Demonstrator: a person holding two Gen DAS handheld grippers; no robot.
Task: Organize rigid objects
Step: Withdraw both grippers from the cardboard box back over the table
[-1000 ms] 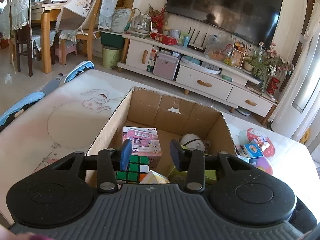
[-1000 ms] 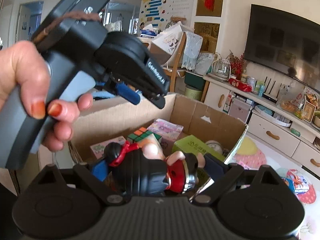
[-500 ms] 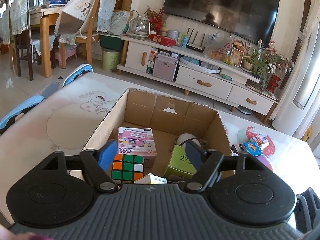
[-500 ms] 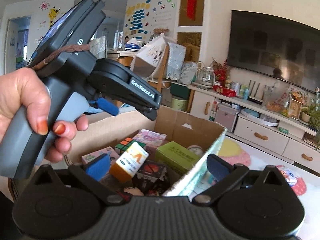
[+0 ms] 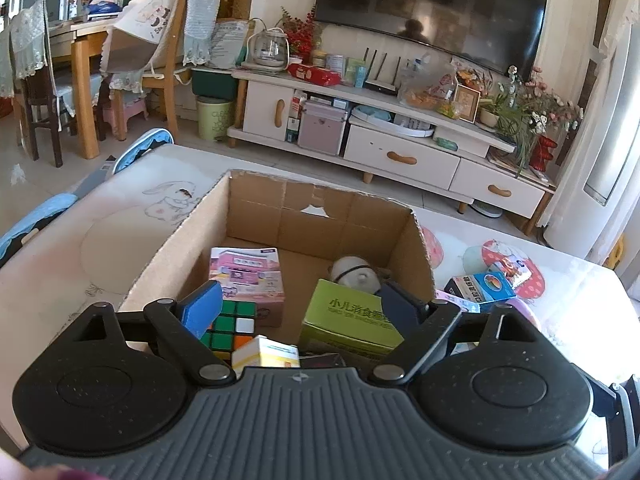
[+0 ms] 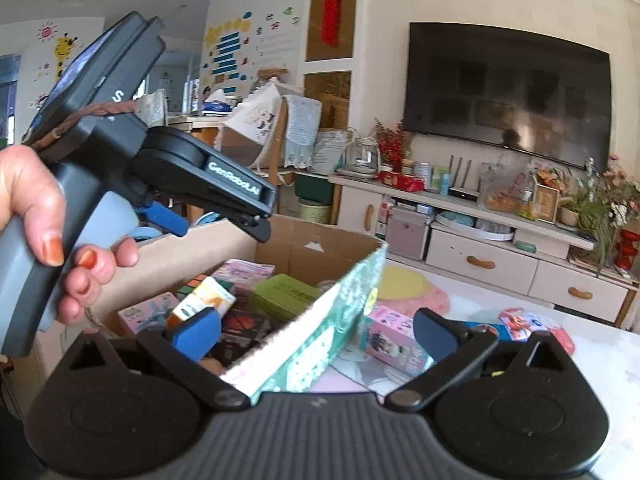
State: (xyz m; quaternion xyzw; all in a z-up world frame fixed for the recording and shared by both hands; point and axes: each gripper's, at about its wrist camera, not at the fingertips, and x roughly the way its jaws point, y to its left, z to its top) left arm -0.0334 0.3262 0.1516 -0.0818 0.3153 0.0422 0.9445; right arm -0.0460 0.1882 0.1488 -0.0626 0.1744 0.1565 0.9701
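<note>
An open cardboard box [image 5: 256, 204] stands on the table. It holds a pink box [image 5: 246, 276], a Rubik's cube [image 5: 230, 330], a green box [image 5: 348, 320], a white-and-orange box [image 5: 266, 356] and a white round toy [image 5: 356, 276]. My left gripper [image 5: 300, 312] is open and empty above the box's near end. My right gripper [image 6: 316, 332] is open and empty over the box's right wall [image 6: 320, 328]. The left gripper also shows in the right wrist view [image 6: 168, 184], held in a hand.
Outside the box on the table lie a blue medicine box [image 5: 480, 288], a pink doll box [image 6: 394, 338] and a red-and-white packet [image 6: 524, 324]. A TV cabinet [image 5: 400, 148] stands beyond the table. Chairs and a dining table [image 5: 80, 60] stand at the far left.
My right gripper has let go of the black-and-red figure into the box, opened wide and moved right and up. My left gripper has opened wider and drawn back a little.
</note>
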